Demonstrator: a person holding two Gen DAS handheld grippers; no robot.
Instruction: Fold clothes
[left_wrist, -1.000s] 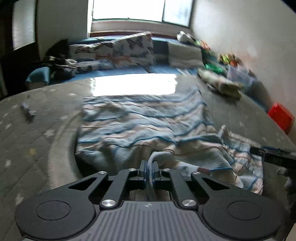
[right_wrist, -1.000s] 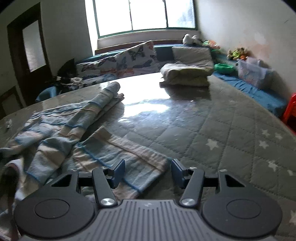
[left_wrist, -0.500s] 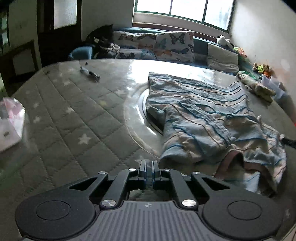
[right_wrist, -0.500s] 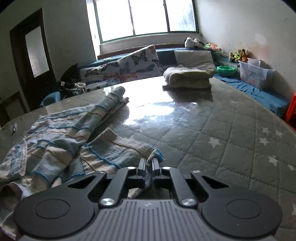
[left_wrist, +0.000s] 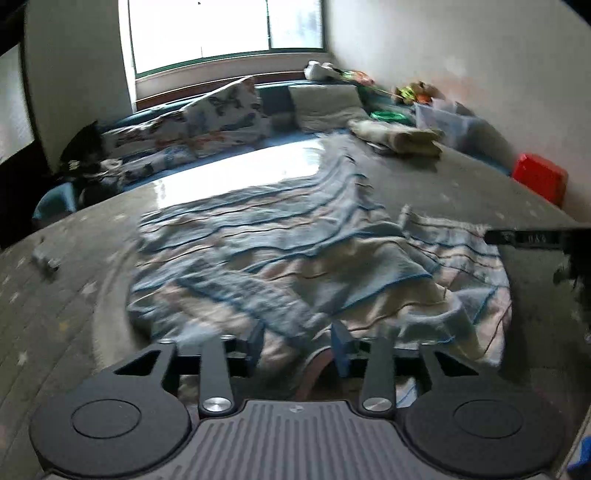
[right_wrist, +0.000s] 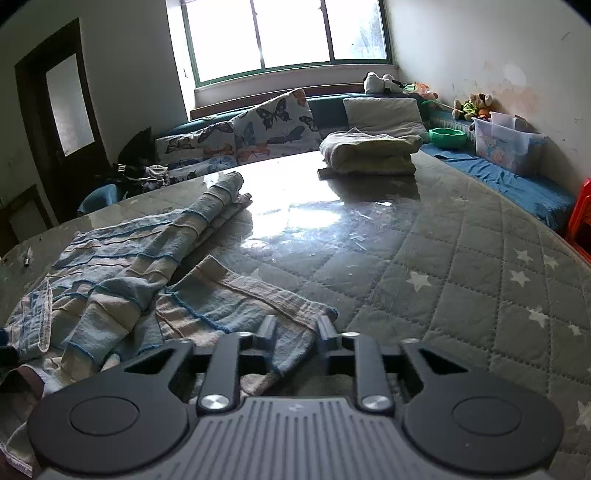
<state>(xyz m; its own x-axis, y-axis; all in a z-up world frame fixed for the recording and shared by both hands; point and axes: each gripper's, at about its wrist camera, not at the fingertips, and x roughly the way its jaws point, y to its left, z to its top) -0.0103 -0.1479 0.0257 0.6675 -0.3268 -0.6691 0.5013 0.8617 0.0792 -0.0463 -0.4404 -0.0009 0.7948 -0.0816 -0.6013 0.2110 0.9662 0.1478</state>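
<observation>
The striped garment (right_wrist: 122, 280) lies crumpled on the quilted table (right_wrist: 461, 266). The left gripper (left_wrist: 297, 341) is opening, jaws apart over the cloth, gripping nothing; the right gripper (right_wrist: 295, 332) is opening, part-way apart astride the garment's corner, pads not pressing.

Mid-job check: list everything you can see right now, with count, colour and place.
striped garment: one, blue and beige, spread rumpled on the table
table: one, grey quilted cover with stars
folded cloth: one, cream, far table edge
butterfly cushions: two, white patterned, bench under window
green bowl: one, bench
clear bin: one, bench by wall
left gripper: jaws opening, garment between, unpressed
right gripper: jaws opening over garment's corner
</observation>
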